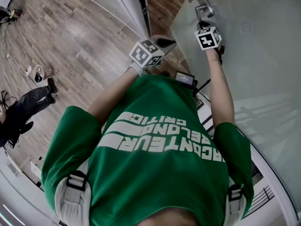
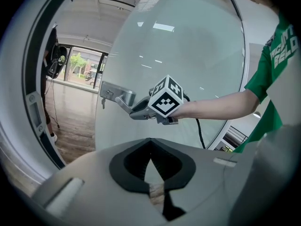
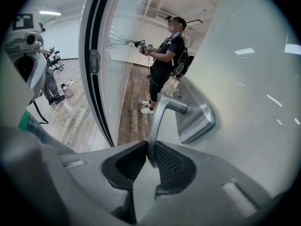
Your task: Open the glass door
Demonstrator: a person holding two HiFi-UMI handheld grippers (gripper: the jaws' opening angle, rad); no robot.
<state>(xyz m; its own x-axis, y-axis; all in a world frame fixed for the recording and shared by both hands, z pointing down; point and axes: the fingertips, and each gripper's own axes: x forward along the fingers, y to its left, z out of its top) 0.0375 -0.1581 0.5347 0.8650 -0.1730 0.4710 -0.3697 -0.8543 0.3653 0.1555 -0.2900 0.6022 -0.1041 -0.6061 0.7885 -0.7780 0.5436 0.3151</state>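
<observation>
At the right of the person in the green shirt [image 1: 155, 154], seen from the head view, stands the glass door [image 1: 263, 55], a tall frosted pane, smooth and pale, with ceiling lights mirrored on it; near its free edge sits the metal handle [image 3: 160, 121], a brushed silver lever on a rectangular backplate [image 3: 197, 117]; the right gripper [image 3: 151, 157] is clamped on that lever, its two black ribbed pads [image 3: 169, 161] pressed to either side of the flat bar at a narrow spread, with only the lever between them; the lever's long axis runs along the face of the pane, roughly level with a slight downward tilt, its free end pointing away from the door's edge and into the claw; the gripper's cube, white with black square markers, sits just behind the jaws, and a bare forearm reaches to it from the right; the left gripper [image 2: 151, 166] hangs apart from the door, to the left of the right one, its black tips brought together with nothing between them; a gap shows between the pane's edge and the dark curved door frame [image 3: 96, 65] at the left; beneath lies a wood-plank floor [image 1: 80, 46], grey-brown and grained; far beyond the frame a second person [image 3: 164, 60] in dark clothes stands on it.
</observation>
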